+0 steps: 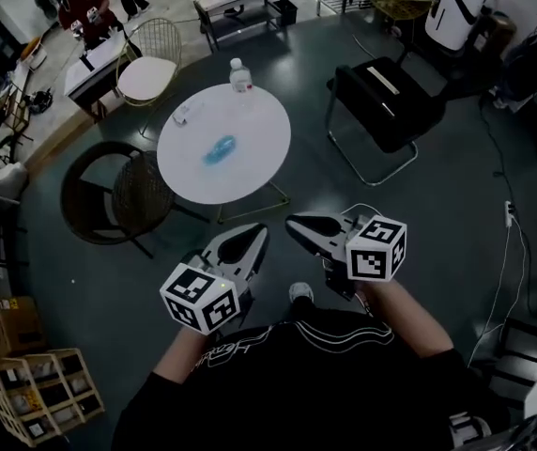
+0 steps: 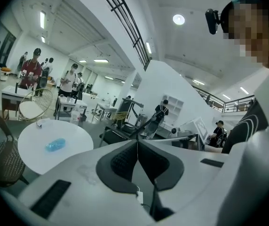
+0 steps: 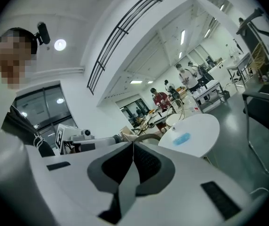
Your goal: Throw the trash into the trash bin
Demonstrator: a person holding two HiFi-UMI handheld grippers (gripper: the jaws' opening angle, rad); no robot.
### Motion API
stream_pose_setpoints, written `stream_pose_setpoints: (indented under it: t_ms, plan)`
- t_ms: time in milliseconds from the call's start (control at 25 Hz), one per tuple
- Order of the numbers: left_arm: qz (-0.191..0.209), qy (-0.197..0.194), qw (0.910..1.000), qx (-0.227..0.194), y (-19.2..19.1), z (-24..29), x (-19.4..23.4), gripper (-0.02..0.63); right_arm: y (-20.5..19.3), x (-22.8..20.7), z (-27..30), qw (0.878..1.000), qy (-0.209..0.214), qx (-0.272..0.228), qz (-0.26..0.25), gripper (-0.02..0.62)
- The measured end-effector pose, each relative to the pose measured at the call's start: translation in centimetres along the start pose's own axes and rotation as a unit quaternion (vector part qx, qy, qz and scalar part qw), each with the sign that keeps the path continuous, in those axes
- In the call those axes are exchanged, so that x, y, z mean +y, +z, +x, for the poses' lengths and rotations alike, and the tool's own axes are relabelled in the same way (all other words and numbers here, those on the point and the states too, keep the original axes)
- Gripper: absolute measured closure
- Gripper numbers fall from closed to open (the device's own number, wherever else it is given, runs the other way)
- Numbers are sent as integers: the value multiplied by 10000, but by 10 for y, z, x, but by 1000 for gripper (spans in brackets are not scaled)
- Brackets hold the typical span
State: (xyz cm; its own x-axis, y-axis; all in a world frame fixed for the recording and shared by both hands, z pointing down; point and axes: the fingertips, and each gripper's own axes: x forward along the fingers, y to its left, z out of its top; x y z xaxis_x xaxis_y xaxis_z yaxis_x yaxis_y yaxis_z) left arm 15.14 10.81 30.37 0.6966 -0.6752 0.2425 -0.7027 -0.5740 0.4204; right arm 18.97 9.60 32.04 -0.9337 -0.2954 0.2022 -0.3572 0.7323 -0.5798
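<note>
While the blue trash [image 1: 220, 148] lies on the white table [image 1: 254, 125] at eleven o'clock, the left gripper [image 1: 253, 236] and right gripper [image 1: 299, 222], both squeezed closed and empty, should open wide before reaching it.

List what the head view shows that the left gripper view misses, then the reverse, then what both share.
Head view only: pale wooden crates and a brown cardboard box on the floor.
Left gripper view only: a round ceiling light and a black overhead railing.
Both: the round white table, the crumpled blue plastic trash on it, and the left tool, shut and empty.
</note>
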Motion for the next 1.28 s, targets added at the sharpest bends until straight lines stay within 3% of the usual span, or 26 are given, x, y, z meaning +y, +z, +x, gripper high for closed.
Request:
stream_pose_setpoints:
  t_ms: [160,520,840,1040,1280]
  plan:
    - [-124,130,9998,67,7,31,16,598,20,-33,6,9999,82,131,-54,560]
    - [-514,505,9974,80,17,42,88,598,34,-68,49,9990,220,261,293,560]
    - [-495,890,9935,500,20,62,196,595,58,-123,111,9979,-44,448,467,560]
    - [-556,904,9907,853,24,85,259,508,69,-167,151,9952,-202,516,812,560]
    - [-141,806,9847,1538,9,113,317,441,72,-205,186,9918,-418,512,1097,560]
